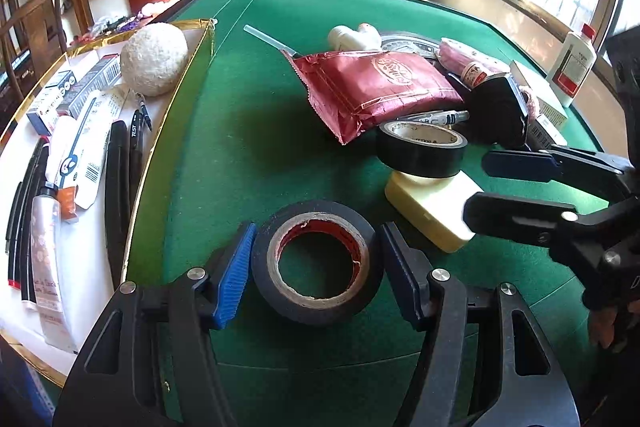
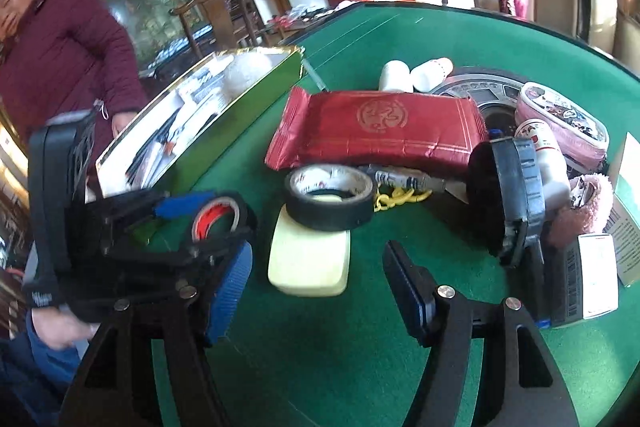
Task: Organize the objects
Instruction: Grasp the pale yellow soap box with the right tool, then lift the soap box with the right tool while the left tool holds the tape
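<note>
Far left, an open box point(image 1: 188, 83) with gold rim and white floor sits on the green felt table point(image 1: 256, 131). Inside it: small cartons, a tube, black pens lying lengthwise along the box, and a rough white ball point(image 1: 154, 59) at the far end.

Left gripper point(image 1: 316, 267): ribbed blue pads on either side of a black tape roll point(image 1: 318, 261) lying flat on the felt, hole up, red inner lining on a cardboard core. Left pad touches or nearly touches the roll's side; right pad stands just beside it. Whether they press, cannot tell. In the right wrist view the same roll point(image 2: 218, 217) shows between the pads.

Past it, centre: a crinkled red foil packet point(image 1: 372, 87), long axis running left to right, with 2 white bottles point(image 1: 354, 37) behind it.

Right of the first roll: a 2nd black tape roll point(image 1: 420, 147), white core, resting tilted on a pale yellow soap-like block point(image 1: 430, 207) with rounded corners. A marker point(image 1: 436, 117) lies between this roll and the packet.

Right gripper point(image 2: 316, 283): pads apart, nothing between them, the yellow block point(image 2: 308, 263) just ahead.

Further right: a black round-bodied object point(image 2: 506, 195), a pink pouch point(image 2: 560, 123), a fuzzy pink item point(image 2: 588, 207), barcoded boxes point(image 2: 588, 275), and a white bottle with red cap point(image 1: 572, 61) at the table edge.
</note>
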Demonstrator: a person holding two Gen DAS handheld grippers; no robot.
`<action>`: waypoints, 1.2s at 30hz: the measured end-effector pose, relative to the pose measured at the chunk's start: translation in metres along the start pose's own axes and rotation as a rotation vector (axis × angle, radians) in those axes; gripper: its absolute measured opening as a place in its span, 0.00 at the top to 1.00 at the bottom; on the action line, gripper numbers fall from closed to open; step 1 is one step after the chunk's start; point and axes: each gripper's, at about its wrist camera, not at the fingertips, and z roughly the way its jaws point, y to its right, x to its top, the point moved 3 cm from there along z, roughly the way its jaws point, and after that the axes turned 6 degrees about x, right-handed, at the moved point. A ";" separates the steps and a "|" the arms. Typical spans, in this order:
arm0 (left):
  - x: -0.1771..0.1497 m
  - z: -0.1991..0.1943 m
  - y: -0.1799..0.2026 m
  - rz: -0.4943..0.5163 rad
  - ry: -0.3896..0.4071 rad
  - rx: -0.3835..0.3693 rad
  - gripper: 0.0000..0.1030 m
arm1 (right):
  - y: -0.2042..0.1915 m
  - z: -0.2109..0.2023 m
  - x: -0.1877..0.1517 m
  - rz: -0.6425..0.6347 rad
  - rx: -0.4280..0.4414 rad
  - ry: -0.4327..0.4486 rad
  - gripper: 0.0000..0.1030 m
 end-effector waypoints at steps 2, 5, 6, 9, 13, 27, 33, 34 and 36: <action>0.000 0.000 -0.002 -0.002 -0.001 -0.003 0.39 | -0.004 0.008 0.005 -0.002 -0.008 -0.028 0.34; -0.001 0.001 -0.001 0.012 -0.003 0.016 0.39 | -0.013 0.023 0.009 -0.014 -0.018 -0.058 0.34; -0.001 0.002 0.001 0.022 -0.004 0.031 0.39 | -0.014 0.027 0.009 -0.014 -0.047 -0.064 0.34; -0.001 0.002 0.002 0.030 -0.006 0.038 0.40 | -0.012 0.032 0.010 -0.020 -0.077 -0.072 0.36; -0.001 0.003 0.001 0.028 -0.005 0.034 0.39 | -0.005 0.023 0.003 -0.100 -0.144 -0.110 0.53; 0.000 -0.001 0.003 0.028 0.022 -0.004 0.40 | 0.002 0.010 -0.010 -0.158 -0.233 -0.104 0.54; 0.003 -0.007 0.001 0.003 0.057 -0.037 0.40 | -0.012 -0.015 -0.002 -0.139 -0.149 -0.047 0.54; 0.003 -0.007 0.001 0.002 0.056 -0.049 0.40 | -0.014 -0.020 -0.001 -0.128 -0.130 -0.030 0.54; 0.003 -0.009 0.003 -0.002 0.060 -0.063 0.40 | -0.015 -0.028 0.001 -0.096 -0.091 0.000 0.54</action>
